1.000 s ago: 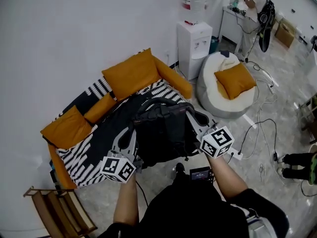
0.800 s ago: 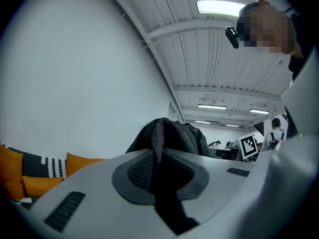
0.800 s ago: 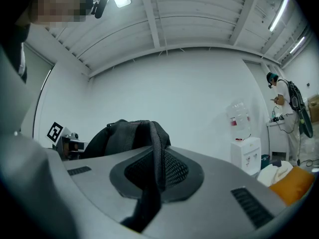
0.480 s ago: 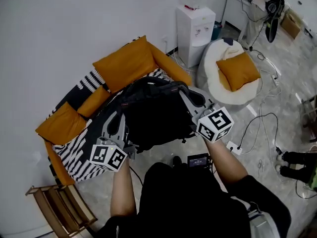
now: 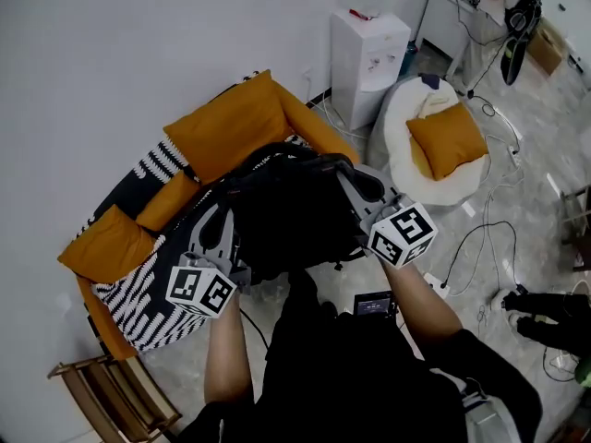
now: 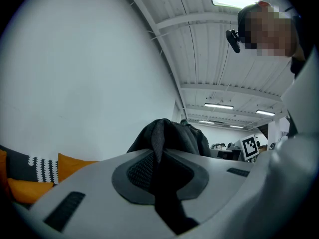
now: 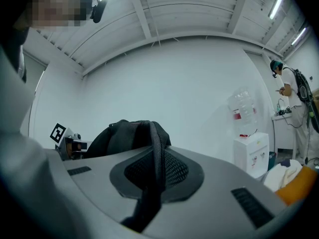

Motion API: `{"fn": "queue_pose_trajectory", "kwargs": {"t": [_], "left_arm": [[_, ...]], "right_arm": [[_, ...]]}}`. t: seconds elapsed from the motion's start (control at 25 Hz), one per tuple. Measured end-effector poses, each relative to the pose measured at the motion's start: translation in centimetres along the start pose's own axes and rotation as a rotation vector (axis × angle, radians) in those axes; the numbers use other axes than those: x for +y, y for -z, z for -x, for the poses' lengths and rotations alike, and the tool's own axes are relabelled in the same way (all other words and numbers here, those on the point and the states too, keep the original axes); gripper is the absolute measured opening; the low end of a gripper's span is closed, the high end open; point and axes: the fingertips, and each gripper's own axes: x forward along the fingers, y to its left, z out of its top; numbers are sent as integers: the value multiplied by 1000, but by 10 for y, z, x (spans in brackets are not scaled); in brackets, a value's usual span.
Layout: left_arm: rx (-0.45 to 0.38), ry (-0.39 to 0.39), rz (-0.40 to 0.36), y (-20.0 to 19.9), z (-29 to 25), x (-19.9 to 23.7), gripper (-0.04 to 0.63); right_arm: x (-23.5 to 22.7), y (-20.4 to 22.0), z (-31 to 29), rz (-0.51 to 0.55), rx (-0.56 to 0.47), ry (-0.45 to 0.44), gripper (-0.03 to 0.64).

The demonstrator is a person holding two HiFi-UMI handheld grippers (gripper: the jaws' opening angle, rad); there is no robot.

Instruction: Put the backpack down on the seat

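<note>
A black backpack [image 5: 294, 218] hangs in the air between my two grippers, above the front right part of the sofa. The sofa has a black-and-white striped seat [image 5: 138, 289] and orange cushions [image 5: 231, 123]. My left gripper [image 5: 224, 218] is shut on a black strap [image 6: 158, 138] at the pack's left side. The right gripper [image 5: 354, 190] is shut on a mesh strap [image 7: 158, 148] at its right side. Each gripper view shows the pack's bulk [image 6: 174, 136] [image 7: 122, 133] just beyond the jaws. The seat under the pack is hidden.
A white water dispenser [image 5: 369, 53] stands right of the sofa. Beside it is a white beanbag [image 5: 406, 118] with an orange cushion [image 5: 445, 141]. Cables [image 5: 489, 238] run over the floor at right. A wooden chair [image 5: 111, 400] is at the lower left. A person [image 7: 291, 98] stands at a far desk.
Both grippers and the backpack have moved together toward the sofa and a little down. The pack now covers more of the seat's right part. Both grips are unchanged.
</note>
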Motion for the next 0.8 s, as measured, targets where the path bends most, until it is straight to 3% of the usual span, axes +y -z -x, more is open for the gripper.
{"fn": "queue_pose_trajectory", "kwargs": {"t": [0.4,0.8], "left_arm": [[60,39,45,25,-77,75,51],[173,76,64,61,-150,142,51]], "right_arm": [[-52,32,-85,-23,58,15,46],[-102,81,-147,-86,152,48,46]]}}
